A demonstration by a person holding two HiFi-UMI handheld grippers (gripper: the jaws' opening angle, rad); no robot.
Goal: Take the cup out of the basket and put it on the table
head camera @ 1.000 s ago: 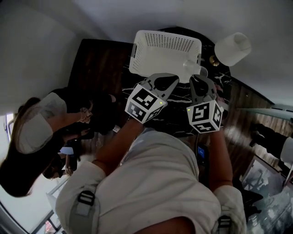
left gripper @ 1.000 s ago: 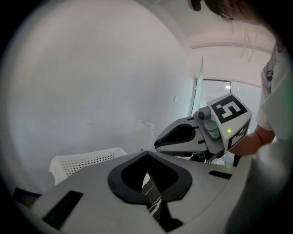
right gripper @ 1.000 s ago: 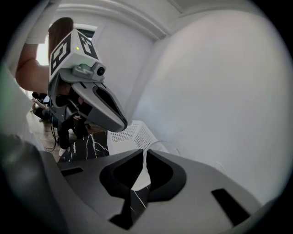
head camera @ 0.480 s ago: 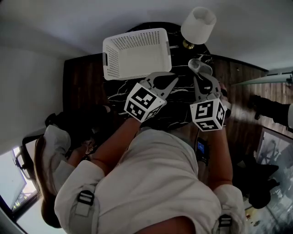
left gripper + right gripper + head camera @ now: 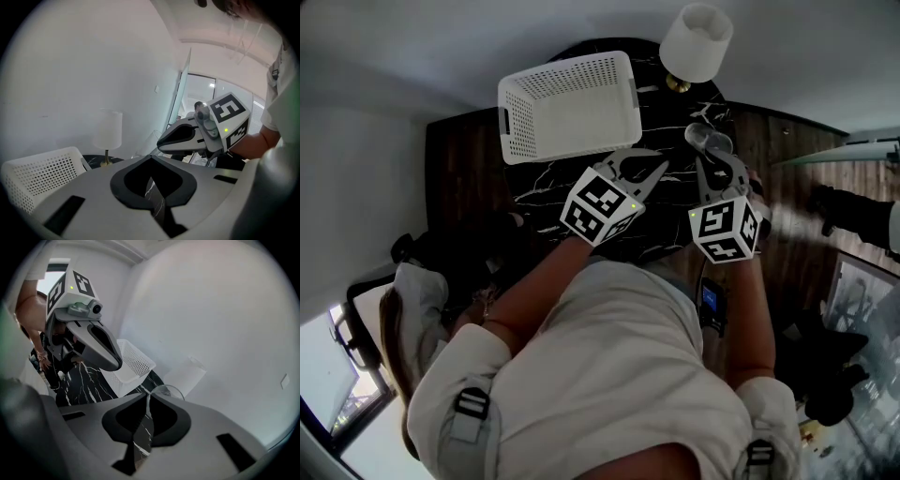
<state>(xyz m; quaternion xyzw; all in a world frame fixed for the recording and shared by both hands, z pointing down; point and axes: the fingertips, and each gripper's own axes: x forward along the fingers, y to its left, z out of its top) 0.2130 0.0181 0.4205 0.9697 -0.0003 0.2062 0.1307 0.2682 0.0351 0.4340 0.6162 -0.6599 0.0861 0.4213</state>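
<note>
A clear glass cup (image 5: 709, 141) hangs over the right side of the black marble table (image 5: 546, 178), next to the lamp base. My right gripper (image 5: 713, 159) is shut on its rim. In the right gripper view the glass wall (image 5: 168, 391) sits pinched where the jaws meet (image 5: 146, 397). The white perforated basket (image 5: 567, 103) stands on the table's far left and looks empty. My left gripper (image 5: 649, 169) hovers over the table's middle, shut with nothing in it; its jaw tips touch (image 5: 151, 159).
A white-shaded lamp (image 5: 696, 42) on a brass base stands at the table's far right, close behind the cup. Dark wooden floor surrounds the round table. Another person (image 5: 408, 309) is at the lower left. The wall lies just beyond the table.
The cup in the right gripper has drawn away from the basket's right corner toward the lamp. The head view has swung, so basket and lamp appear further left.
</note>
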